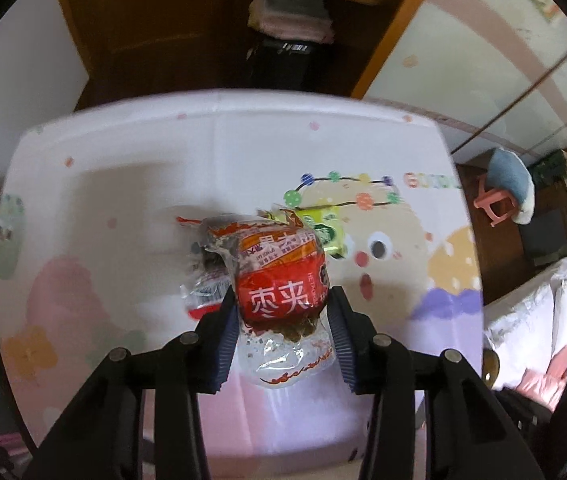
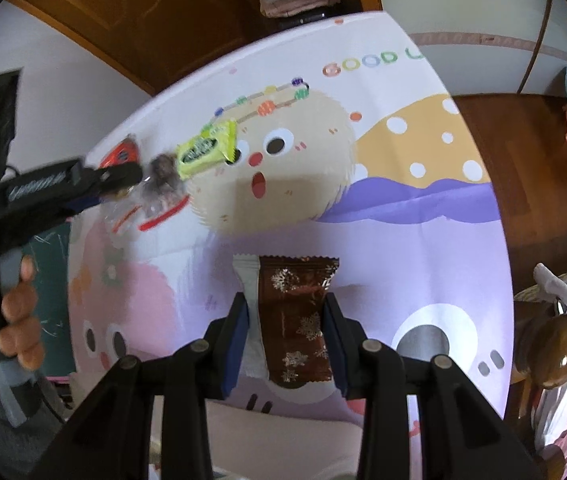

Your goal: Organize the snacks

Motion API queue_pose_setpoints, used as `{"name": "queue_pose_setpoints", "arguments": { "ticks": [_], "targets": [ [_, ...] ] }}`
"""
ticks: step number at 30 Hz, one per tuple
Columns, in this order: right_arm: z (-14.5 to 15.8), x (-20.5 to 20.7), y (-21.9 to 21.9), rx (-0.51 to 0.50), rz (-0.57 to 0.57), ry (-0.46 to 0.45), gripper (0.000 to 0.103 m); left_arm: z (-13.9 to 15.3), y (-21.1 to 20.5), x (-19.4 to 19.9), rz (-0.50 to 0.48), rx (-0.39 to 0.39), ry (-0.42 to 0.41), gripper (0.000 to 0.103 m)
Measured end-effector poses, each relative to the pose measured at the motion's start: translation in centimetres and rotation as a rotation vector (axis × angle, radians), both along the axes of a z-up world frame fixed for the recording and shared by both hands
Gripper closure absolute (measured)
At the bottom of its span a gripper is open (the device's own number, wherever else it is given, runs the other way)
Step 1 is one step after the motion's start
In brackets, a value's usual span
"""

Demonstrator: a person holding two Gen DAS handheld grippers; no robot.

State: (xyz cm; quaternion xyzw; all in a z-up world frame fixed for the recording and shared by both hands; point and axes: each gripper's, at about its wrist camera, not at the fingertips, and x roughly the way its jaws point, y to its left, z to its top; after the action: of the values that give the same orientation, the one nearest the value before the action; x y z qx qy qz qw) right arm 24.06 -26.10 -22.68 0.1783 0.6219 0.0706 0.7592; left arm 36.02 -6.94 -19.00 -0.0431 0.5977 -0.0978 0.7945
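My left gripper (image 1: 281,306) is shut on a red-and-clear date snack packet (image 1: 279,280), held above the cartoon-print table (image 1: 123,184). Behind the packet lie a yellow-green snack packet (image 1: 321,226) and another clear-and-red wrapper (image 1: 203,292). My right gripper (image 2: 285,320) is shut on a brown snowflake-print snack packet (image 2: 297,316) with a white packet (image 2: 249,284) beside it, low over the table (image 2: 403,240). In the right wrist view the left gripper (image 2: 123,178) shows at far left with its packet (image 2: 161,178), next to the yellow-green packet (image 2: 207,148) and a red packet (image 2: 123,152).
A wooden wardrobe (image 1: 203,20) with folded towels (image 1: 287,12) stands behind the table. A pink stool with a blue cushion (image 1: 503,192) is at right on the dark floor. Bedding (image 1: 543,312) lies at the right edge. A chalkboard (image 2: 49,280) sits left of the table.
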Motion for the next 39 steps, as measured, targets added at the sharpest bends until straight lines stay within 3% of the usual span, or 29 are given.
{"name": "queue_pose_setpoints", "arguments": {
  "ticks": [8,15,20,26,32,39],
  "targets": [
    [6.1,-2.6,-0.4,0.036,-0.027,-0.118,0.067,10.3,2.4,-8.0,-0.073,0.063,-0.186,0.062],
    [12.5,-7.2,-0.1,0.077,-0.001,-0.226,0.067,15.5,5.3,-16.4,-0.071,0.055,-0.247,0.061],
    [15.6,-11.5,0.6,0.082,0.043,-0.276,0.067,15.4,6.4,-22.4,-0.052,0.037,-0.219,0.061],
    [17.2,-16.5,1.4,0.079,0.089,-0.301,0.067,13.5,6.3,-28.4,-0.042,0.034,-0.169,0.061],
    [17.3,-19.9,2.4,0.059,0.123,-0.286,0.067,11.6,5.5,-31.9,-0.051,0.038,-0.117,0.061],
    [15.6,-22.8,3.5,0.008,0.167,-0.21,0.067,8.2,4.9,-34.3,-0.049,0.073,-0.043,0.061]
  ]
}}
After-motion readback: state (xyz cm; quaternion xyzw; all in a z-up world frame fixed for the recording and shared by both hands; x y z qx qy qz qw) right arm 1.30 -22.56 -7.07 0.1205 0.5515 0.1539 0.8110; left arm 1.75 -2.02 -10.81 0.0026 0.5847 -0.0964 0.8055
